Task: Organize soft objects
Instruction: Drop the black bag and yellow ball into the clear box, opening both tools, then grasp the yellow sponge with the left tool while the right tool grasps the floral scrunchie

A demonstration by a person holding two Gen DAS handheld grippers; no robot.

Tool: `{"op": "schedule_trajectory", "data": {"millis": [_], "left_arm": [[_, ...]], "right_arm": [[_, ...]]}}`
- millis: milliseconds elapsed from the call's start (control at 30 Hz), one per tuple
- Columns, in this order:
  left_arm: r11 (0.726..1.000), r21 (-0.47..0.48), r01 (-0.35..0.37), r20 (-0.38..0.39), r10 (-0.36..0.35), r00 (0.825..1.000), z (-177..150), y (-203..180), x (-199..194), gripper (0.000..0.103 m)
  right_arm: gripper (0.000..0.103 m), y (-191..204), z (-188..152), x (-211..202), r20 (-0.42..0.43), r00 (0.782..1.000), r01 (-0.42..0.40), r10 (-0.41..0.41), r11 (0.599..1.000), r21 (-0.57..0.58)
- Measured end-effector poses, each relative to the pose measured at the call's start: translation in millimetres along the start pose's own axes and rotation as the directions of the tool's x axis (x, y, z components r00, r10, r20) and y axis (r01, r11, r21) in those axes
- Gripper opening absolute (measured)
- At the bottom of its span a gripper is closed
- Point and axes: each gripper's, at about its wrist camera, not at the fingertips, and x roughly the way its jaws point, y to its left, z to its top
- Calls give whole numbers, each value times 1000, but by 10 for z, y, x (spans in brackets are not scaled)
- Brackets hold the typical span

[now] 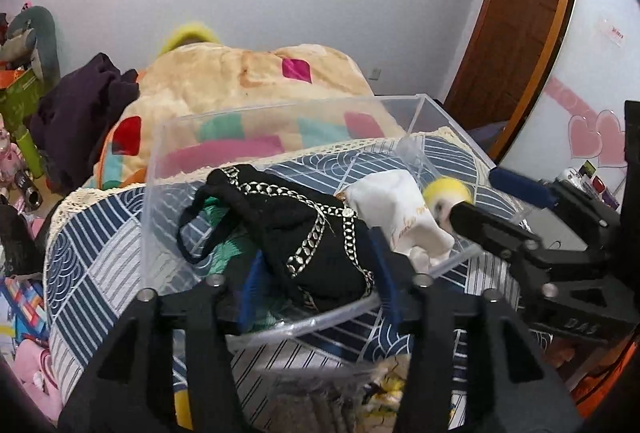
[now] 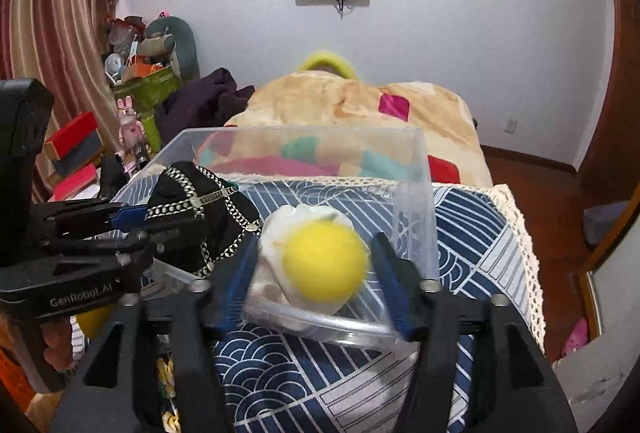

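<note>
A clear plastic bin (image 1: pixel 168 129) stands on a blue patterned cushion (image 1: pixel 100 245). Inside lie a black pouch with silver chain trim (image 1: pixel 304 229) and a white plush with a yellow round head (image 1: pixel 404 209). My left gripper (image 1: pixel 316 285) is open with its fingers on either side of the black pouch at the bin's near rim. In the right wrist view my right gripper (image 2: pixel 320 265) is open around the white and yellow plush (image 2: pixel 320 261), just over the bin's near rim (image 2: pixel 320 321). The black pouch (image 2: pixel 200 209) sits to its left.
A beige blanket with coloured patches (image 2: pixel 340 105) lies behind the bin. A dark purple garment (image 1: pixel 80 101) and cluttered toys and boxes (image 2: pixel 136 73) stand at the left. A wooden door (image 1: pixel 528 13) is at the right. Soft items lie under the left gripper (image 1: pixel 384 385).
</note>
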Motion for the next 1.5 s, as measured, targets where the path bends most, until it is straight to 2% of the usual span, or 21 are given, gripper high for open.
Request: {"op": "schedule_trajectory", "data": {"millis": [233,267,333,433,500,700,867,933,967,1133,1200,1267,1333,1400,1433,1500], "left_arm": [[1000,18,8,61,-9,998,-20,-51,-438,73],[1000,24,0,81,-2,997,-25,-62,-535,76],[999,36,-16,116,12,993,-38,-76,-708,88],[997,52,-53,150,44,988,-89,-65,-929,98],[995,63,-76,146,66,987,-145,-36,-1003,98],[987,67,-144,58,140,988,-408,129,-911,98],[986,15,-163,-27,164,986,-646,334,-713,98],[988,-8,-156,-60,155,986,-729,409,-652,90],[988,-17,-151,-80,149,986,-769,445,-613,88],[990,-44,-136,-136,129,982,-887,506,-452,75],[991,-56,-123,-149,113,982,-910,512,-399,70],[992,-62,-112,-160,101,982,-929,518,-361,64],[993,-70,-100,-171,87,981,-938,526,-320,53],[993,-84,-85,-181,68,981,-950,539,-287,44],[993,-89,-81,-186,63,981,-958,541,-272,38],[993,-90,-82,-183,64,981,-968,517,-269,36]], "right_arm": [[83,-14,78,-317,89,996,28,-28,1000,-5],[83,-9,89,-377,106,994,27,-27,1000,-4],[86,-4,91,-484,129,991,14,-14,1000,-1],[92,44,51,-620,153,988,-17,16,1000,0],[94,118,6,-665,154,987,-35,36,999,-10],[96,358,-252,-570,89,992,-89,94,995,-54],[95,439,-513,-268,-22,993,-119,118,992,-46],[94,439,-634,-81,-85,988,-131,128,991,-26],[93,439,-634,-81,-85,988,-131,128,991,-26],[67,419,-714,130,-155,973,-170,170,985,16],[63,427,-719,176,-166,971,-171,171,985,13],[52,452,-713,183,-163,973,-167,164,986,-5],[34,460,-709,180,-169,971,-172,169,985,-1],[22,445,-716,176,-171,968,-185,185,983,12],[18,436,-722,162,-171,967,-189,189,982,19],[13,420,-736,143,-167,967,-193,195,981,28]]}}
